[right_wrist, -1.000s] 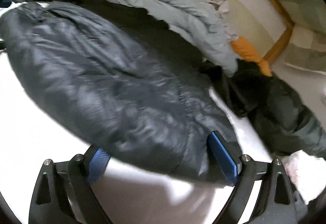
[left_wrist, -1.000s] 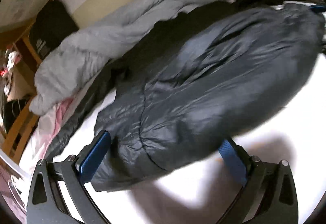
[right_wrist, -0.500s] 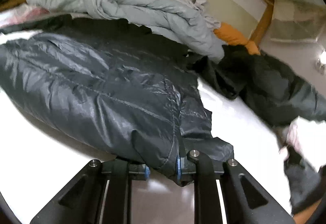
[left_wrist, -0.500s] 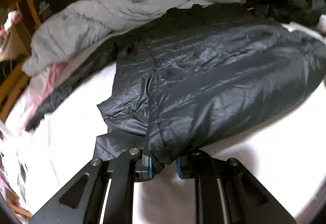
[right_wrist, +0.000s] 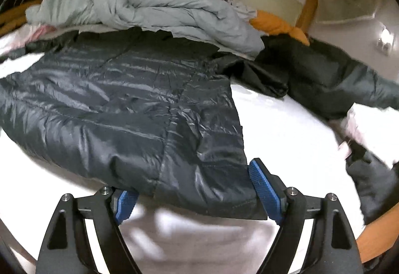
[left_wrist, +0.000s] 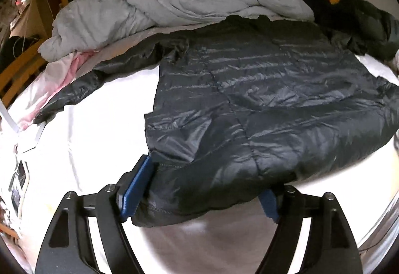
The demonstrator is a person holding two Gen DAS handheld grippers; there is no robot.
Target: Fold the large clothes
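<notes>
The dark quilted jacket (left_wrist: 261,104) lies spread flat on the white bed (left_wrist: 99,124), filling the centre and right of the left wrist frame and the left and centre of the right wrist frame. Its long axis runs from the hem at the lower edge of each frame toward the collar in the upper middle.

Left gripper (left_wrist: 199,189): the fingers are opening. The left corner of the hem lies between them, slack, and the blue pads do not press it. One sleeve trails toward the left edge of the frame.

Right gripper (right_wrist: 197,189): the fingers are opening too. The right corner of the hem sits between them, released.

Both grippers stand at the hem, each equally near its own corner. The next fold probably takes the hem toward the collar or a sleeve inward.

No container is in view. A grey duvet (left_wrist: 174,5) is bunched beyond the collar; a black coat (right_wrist: 324,79) lies at the right.
</notes>
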